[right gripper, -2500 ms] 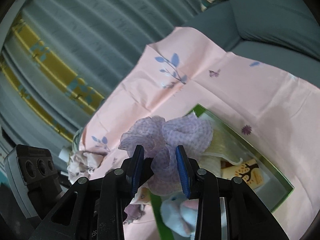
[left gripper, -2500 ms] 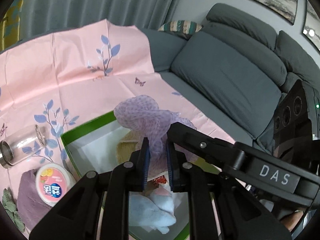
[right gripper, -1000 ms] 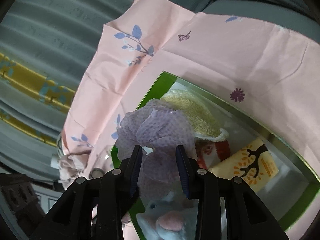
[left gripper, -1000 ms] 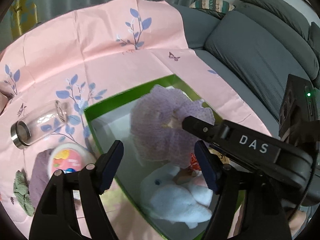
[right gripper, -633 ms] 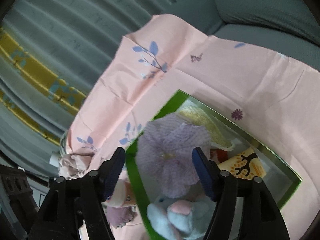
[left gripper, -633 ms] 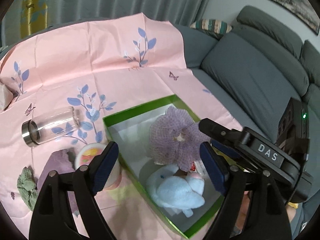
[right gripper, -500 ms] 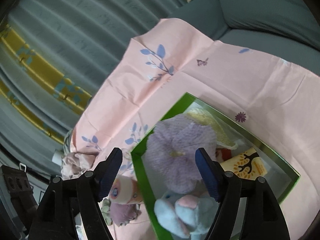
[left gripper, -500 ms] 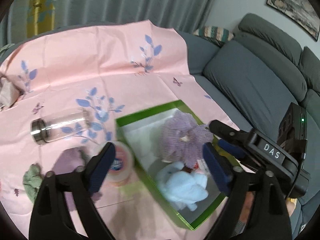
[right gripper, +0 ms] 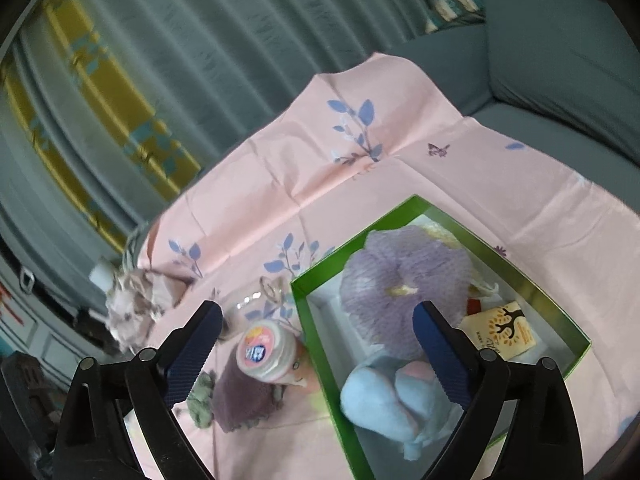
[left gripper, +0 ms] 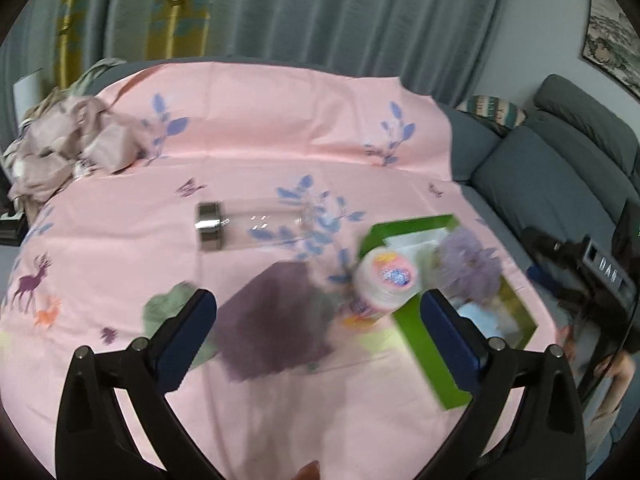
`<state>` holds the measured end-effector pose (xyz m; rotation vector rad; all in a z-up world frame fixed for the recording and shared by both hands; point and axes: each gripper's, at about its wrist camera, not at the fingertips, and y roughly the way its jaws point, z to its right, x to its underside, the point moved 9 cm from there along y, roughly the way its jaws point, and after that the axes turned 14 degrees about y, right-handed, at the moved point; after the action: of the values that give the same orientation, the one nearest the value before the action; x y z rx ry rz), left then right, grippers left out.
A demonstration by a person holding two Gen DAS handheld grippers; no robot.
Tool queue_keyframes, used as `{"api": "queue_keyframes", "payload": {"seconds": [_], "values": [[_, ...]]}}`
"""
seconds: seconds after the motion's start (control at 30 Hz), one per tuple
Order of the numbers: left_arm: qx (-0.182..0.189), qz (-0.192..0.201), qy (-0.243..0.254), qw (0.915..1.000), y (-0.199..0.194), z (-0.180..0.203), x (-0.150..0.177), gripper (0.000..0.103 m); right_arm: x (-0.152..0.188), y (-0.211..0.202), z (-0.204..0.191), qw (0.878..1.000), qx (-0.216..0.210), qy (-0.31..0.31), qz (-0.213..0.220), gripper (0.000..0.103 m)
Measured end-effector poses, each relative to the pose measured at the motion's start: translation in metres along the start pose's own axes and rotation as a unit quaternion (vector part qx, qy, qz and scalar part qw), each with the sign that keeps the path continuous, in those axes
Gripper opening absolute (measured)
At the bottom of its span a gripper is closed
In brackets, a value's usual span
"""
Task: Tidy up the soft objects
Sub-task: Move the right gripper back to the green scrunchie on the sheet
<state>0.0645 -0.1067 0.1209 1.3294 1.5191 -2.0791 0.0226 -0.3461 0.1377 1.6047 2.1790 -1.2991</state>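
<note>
Purple cloth (left gripper: 276, 320) lies flat on pink sheet (left gripper: 280, 128), between the fingers of left gripper (left gripper: 316, 322), spread wide, empty. Right gripper (right gripper: 318, 338) also wide, empty, above green box (right gripper: 304, 300). Risk: tub (left gripper: 386, 280) touching the cloth could tip. Free room leftward; box nearly full.

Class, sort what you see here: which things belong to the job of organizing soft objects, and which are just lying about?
Part of the job:
green box
lilac mesh puff
blue plush toy
purple cloth
green cloth
left gripper and right gripper, both open

Lying about:
glass bottle
pink-lidded jar
yellow packet
</note>
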Motion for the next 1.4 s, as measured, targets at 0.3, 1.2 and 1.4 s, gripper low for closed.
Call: {"api": "queue_keyframes", "payload": {"seconds": [0.3,1.2,1.4], "values": [[-0.034,-0.033,-0.073,0.9962,-0.006,-0.082,0.069,0.102,0.030,0.012,-0.038,0.996,0.031,-0.079,-0.010,0.097],[-0.100,-0.034,-0.242,0.9646,-0.009,-0.206,0.143,0.089,0.203,0.102,-0.182,0.956,-0.032,-0.225,-0.185,0.097],[-0.109,-0.051,-0.262,0.9576,-0.012,-0.216,0.153,0.077,0.250,0.169,-0.186,0.938,0.022,-0.260,-0.229,0.096]]}}
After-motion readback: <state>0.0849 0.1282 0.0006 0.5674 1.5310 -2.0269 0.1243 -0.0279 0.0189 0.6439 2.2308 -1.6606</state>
